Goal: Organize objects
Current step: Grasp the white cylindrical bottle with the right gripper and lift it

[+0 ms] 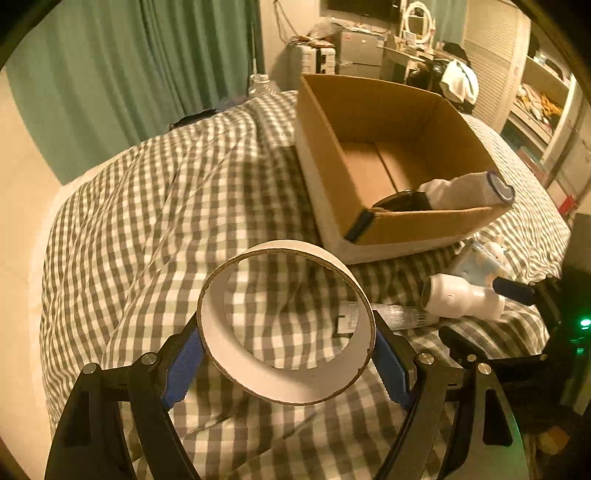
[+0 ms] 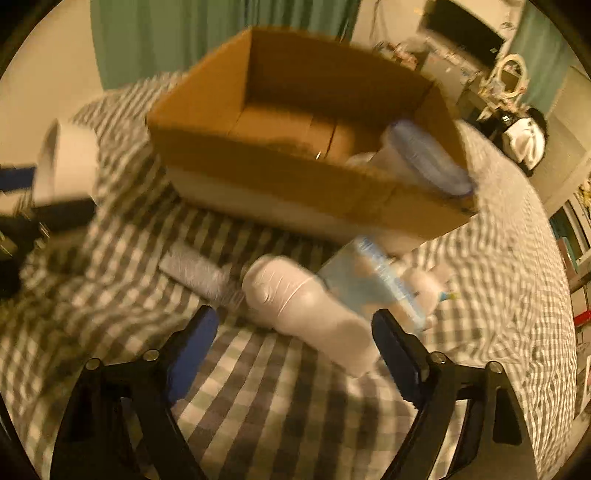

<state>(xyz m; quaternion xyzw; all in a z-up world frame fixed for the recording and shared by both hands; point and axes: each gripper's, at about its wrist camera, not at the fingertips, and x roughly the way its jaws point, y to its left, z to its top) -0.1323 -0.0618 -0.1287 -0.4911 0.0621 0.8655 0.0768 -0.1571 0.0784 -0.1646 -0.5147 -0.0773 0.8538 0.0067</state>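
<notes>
Your left gripper (image 1: pixel 286 354) has its blue-padded fingers (image 1: pixel 183 369) pinching a white cardboard ring (image 1: pixel 284 387) from both sides, its open hole facing the camera, held above the bed (image 1: pixel 129 221). The bed is covered in a grey-and-white checked quilt, rumpled into soft folds.

On the quilt ahead sits an open cardboard box (image 1: pixel 388 110), brown inside with a pale outer wall. A white bag (image 1: pixel 461 188) with a blue rim leans out over its near right corner, beside a dark object too hidden to identify.

Your right gripper (image 2: pixel 295 343) hovers with its fingers (image 2: pixel 192 350) spread wide, gripping nothing; this view is blurred. Between and just past them lies a white bottle (image 2: pixel 306 306) on its side on the quilt, touching a light blue package (image 2: pixel 369 284) to its right and a grey flat packet (image 2: pixel 199 269) to its left. All three lie just in front of the box.

Beyond the bed, green curtains (image 1: pixel 129 66) hang along the far wall. To the right are a cluttered desk with a round white mirror (image 1: pixel 417 18), and open shelves (image 1: pixel 535 96) at the right edge.
</notes>
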